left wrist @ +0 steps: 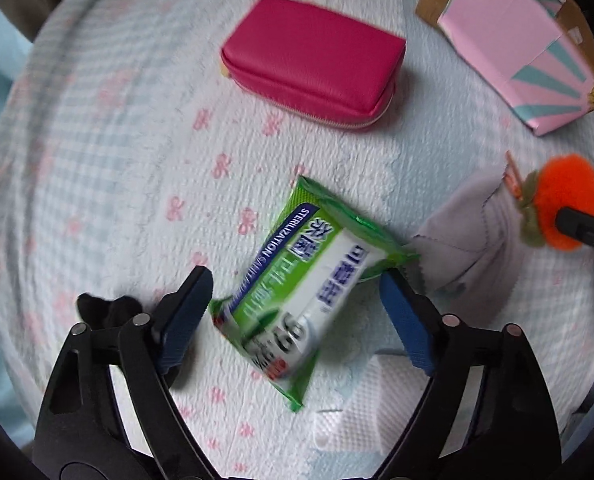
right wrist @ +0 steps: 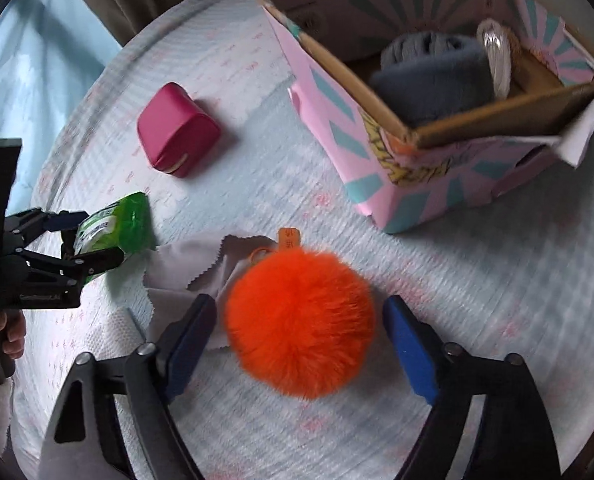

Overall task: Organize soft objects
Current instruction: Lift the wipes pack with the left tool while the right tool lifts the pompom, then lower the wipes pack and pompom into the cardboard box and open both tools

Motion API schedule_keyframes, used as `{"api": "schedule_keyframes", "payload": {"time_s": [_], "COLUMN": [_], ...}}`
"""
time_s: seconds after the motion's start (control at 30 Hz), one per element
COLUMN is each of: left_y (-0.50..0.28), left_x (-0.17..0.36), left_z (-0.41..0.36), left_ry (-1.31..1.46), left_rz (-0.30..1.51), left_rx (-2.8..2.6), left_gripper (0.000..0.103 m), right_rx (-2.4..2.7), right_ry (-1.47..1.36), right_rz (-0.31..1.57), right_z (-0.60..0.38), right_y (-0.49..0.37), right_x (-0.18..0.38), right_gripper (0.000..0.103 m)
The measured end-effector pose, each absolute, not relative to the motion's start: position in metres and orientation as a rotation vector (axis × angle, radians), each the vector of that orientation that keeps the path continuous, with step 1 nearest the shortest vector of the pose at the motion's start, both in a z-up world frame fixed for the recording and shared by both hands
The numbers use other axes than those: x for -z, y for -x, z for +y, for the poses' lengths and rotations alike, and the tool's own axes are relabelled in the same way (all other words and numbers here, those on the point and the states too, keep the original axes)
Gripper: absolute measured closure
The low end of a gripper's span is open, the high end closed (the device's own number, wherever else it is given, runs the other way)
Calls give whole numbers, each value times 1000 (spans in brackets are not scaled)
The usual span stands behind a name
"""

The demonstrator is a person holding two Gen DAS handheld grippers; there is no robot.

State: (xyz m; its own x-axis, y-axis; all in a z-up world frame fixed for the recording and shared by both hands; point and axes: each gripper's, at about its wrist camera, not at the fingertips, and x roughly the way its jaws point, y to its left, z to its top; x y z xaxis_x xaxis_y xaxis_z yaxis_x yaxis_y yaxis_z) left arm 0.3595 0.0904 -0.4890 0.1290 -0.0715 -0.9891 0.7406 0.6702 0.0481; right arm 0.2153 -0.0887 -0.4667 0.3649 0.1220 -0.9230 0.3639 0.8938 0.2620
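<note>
Orange fur fills the space between my right gripper (right wrist: pixel 299 332) jaws — the pompom (right wrist: pixel 299 322) sits on the quilted tablecloth (right wrist: pixel 477 280), and the blue pads stand either side of it without pressing, a sliver of gap showing on both flanks. So the right claw is released, straddling. I judge the ball to be nearly weightless and very squashy; the fur will compress a long way before anything firm is met, so I want to bite across its middle, low enough that it cannot roll out, and stay clear of the small orange tag and loop at its far edge.

My left gripper (left wrist: pixel 297 304) is over the green wet-wipes pack (left wrist: pixel 303 292), jaws apart on either side of it. From the left wrist view the pads seem close to the pack's long edges but not clamped; I read it as unclenched. The pack should be floppy, a bit heavier, with a slick film wrapper — best taken across the narrow width near its centre so it does not sag or slide.

A grey cloth (right wrist: pixel 189 264) lies between the two items, its edge just under the pompom. The pink pouch (left wrist: pixel 313 62) waits farther off, and the pink-and-teal box (right wrist: pixel 377 152), already holding something grey and rolled, looks like the destination.
</note>
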Motion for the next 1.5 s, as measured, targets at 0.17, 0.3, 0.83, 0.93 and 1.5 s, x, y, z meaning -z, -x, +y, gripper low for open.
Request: {"api": "schedule_keyframes", "payload": {"time_s": [0.17,0.3,0.83,0.93,1.5], "left_y": [-362,-357,-321,-308,-198], "left_x": [499,500,420,392,220], "left_z": [84,74,78,82,33], "left_ry": [-639,-654,-555,-496,-297], "left_rz": [1361,1356,1309,1296,1104], "left_rx": [674,662,542,499,430], "left_gripper": [57,71,72,72,72], "right_rx": [142,131,93,81,-25], "right_ry": [-511,-551,-522,-508,-372], "right_rz": [1218,1237,1150,1114,930], "right_z": [-95,-101,-105,-109,-147], "right_y": [-218,-217,-201,-193,-132], "right_x": [477,484,431,407,235], "right_gripper": [44,60,69,69,69]}}
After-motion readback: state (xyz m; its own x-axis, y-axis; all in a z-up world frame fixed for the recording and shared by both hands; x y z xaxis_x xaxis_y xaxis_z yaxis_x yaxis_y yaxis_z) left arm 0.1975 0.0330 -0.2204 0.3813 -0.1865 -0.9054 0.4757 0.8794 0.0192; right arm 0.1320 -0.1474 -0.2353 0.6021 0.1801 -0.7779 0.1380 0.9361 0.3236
